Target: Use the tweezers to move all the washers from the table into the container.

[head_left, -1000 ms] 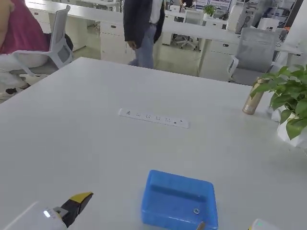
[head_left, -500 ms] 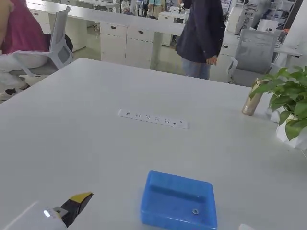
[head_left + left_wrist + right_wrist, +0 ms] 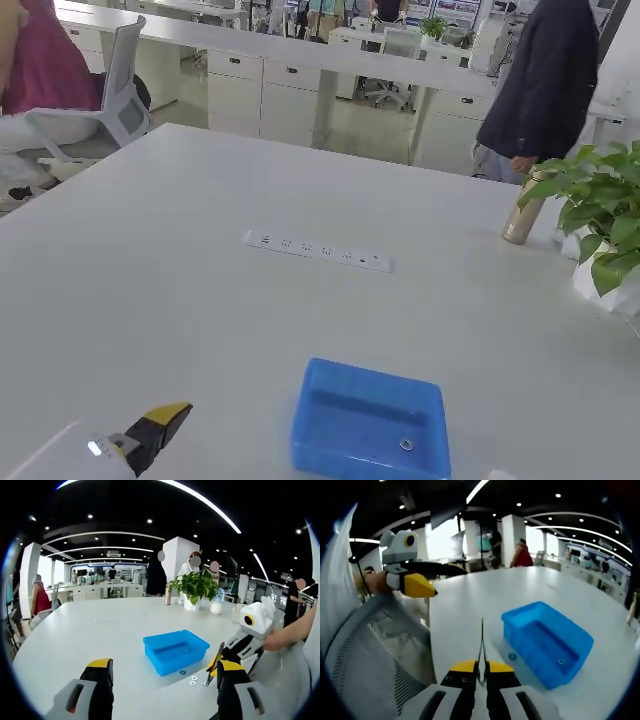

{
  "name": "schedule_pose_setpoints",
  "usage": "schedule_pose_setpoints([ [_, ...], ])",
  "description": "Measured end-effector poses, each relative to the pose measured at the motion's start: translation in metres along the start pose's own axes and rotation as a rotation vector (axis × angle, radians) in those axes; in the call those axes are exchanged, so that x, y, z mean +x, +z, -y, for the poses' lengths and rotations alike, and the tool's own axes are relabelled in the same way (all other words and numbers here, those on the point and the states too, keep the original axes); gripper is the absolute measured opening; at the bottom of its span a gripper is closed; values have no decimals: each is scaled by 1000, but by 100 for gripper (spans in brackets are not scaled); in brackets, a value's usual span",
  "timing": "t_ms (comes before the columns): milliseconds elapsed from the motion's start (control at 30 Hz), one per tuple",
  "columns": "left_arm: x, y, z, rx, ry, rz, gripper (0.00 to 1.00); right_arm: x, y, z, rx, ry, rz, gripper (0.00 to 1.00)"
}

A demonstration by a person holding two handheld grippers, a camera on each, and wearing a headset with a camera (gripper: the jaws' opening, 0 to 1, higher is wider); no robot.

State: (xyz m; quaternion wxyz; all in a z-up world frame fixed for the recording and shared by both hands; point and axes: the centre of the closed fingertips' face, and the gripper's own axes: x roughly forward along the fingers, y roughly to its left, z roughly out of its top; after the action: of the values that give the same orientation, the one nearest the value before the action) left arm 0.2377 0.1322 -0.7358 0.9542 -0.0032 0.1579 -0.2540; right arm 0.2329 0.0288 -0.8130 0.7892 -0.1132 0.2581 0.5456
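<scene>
Change noted: a second ago the tweezer tip and the right claw showed at the lower edge of the head view, beside the container (image 3: 368,374). Both have since drawn back towards the operator. One washer (image 3: 405,444) lies in the container's near right corner, where it lay before. In my judgement a delivery has just ended and the next pickup is due.

Right claw (image 3: 481,668): jaws together, clamped on the tweezers (image 3: 482,647), which point forward over the bench (image 3: 150,290). No washer is seen at their tips.

Left claw (image 3: 164,665): jaws apart, holding nothing, idle to the left of the container.

Remaining work: three washers (image 3: 192,680) lie on the bench just in front of the container's near wall, one close to it, two together a little nearer the operator. The task is therefore part done.

Surroundings: a power strip (image 3: 318,250) lies well beyond the container, with a bottle (image 3: 522,214) and a plant (image 3: 598,215) at the far right. A chair (image 3: 105,100) stands off the bench's far left edge. A person (image 3: 550,90) in a dark jacket has crossed the background from left to right, well clear of the work.

Obstruction: none between tweezers and washers. The container wall stands close to the nearest washer and may crowd the approach.
</scene>
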Motion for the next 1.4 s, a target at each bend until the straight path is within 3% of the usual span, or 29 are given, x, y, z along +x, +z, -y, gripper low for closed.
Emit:
schedule_pose_setpoints([
  [133,0,0,0,1,2,-2,86,-13,26,14,85,-18,102,3],
  [300,0,1,0,-4,-3,2,86,-31,57,28,107,-43,172,3],
  [400,0,0,0,-2,-4,2,86,-40,76,45,126,-81,223,3],
  [500,0,0,0,-1,-5,-2,86,-43,86,64,160,-124,248,3],
  [600,0,-1,0,1,-5,-3,86,-39,85,82,179,-169,226,3],
  [733,0,0,0,0,-4,0,86,-27,78,101,227,-176,207,3],
  [967,-1,1,-4,-15,9,11,85,-4,55,135,270,-210,118,3],
  [1067,-1,2,-4,-14,9,12,85,3,49,140,270,-210,89,3],
  [1400,-2,1,-5,-14,18,9,85,16,36,136,266,-208,37,3],
])
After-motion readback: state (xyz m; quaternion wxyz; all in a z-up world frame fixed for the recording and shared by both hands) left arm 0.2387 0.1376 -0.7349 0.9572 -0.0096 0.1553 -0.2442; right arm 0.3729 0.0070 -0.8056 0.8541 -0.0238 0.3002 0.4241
